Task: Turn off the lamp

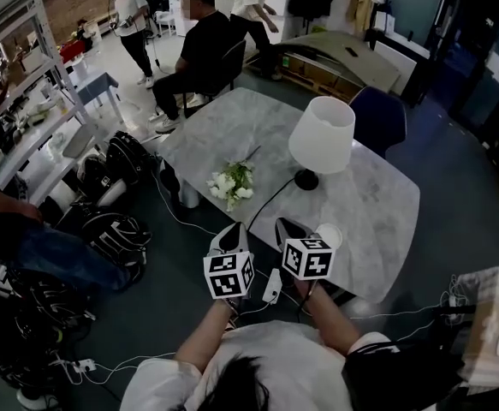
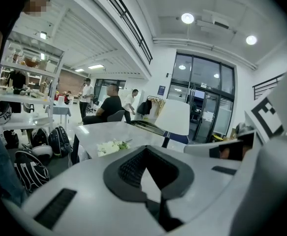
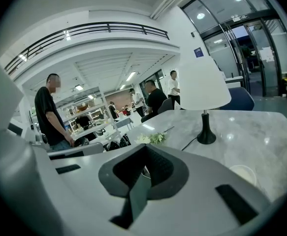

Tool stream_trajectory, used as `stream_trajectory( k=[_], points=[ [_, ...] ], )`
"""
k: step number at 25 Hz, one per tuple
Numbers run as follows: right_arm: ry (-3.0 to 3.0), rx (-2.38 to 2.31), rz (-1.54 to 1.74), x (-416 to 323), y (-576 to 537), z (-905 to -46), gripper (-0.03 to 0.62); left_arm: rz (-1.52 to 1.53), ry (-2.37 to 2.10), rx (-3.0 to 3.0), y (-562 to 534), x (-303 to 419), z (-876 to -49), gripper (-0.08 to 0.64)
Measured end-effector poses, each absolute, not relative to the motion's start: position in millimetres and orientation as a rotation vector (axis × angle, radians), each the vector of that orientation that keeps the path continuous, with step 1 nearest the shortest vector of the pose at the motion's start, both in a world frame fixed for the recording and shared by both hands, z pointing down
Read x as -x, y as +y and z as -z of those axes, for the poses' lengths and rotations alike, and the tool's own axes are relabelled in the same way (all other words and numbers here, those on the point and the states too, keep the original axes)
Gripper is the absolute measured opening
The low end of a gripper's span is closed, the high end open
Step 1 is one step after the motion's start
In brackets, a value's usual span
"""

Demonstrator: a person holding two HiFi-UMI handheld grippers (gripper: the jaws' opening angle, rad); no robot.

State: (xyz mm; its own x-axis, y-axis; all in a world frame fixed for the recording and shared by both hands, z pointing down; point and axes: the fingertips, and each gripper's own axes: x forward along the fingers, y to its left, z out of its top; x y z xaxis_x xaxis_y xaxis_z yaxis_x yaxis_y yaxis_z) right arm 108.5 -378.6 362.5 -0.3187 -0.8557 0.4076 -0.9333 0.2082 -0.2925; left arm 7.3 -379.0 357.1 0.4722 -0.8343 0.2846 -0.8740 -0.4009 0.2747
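The lamp [image 1: 322, 134] has a white shade and a black base [image 1: 306, 179]; it stands on the grey marble table [image 1: 377, 204], right of centre. Its black cord [image 1: 270, 199] runs towards the near table edge, where a white block [image 1: 272, 288] hangs by my hands. Whether the lamp is lit I cannot tell. My left gripper [image 1: 228, 238] and right gripper [image 1: 288, 228] are side by side at the near edge, both shut and holding nothing. The lamp [image 2: 174, 117] is ahead of the left gripper [image 2: 147, 167]. It [image 3: 205, 90] is ahead and right of the right gripper [image 3: 143, 168].
White flowers [image 1: 232, 182] lie left of the lamp base. A white cup [image 1: 329, 235] sits by my right gripper. A blue chair [image 1: 379, 118] stands behind the table. Bags [image 1: 116, 229] and cables crowd the floor at left; a cardboard box [image 1: 493, 328] is at right. People are beyond the table.
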Motion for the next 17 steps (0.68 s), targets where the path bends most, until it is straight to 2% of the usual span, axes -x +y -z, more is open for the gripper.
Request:
stream_trajectory(
  k=[17],
  points=[
    [-2.313, -1.722, -0.764, -107.5, -376.5, -368.3, -0.002, -0.163, -1.449, -2.325, -371.5, -4.5, -361.0, -0.009]
  ],
)
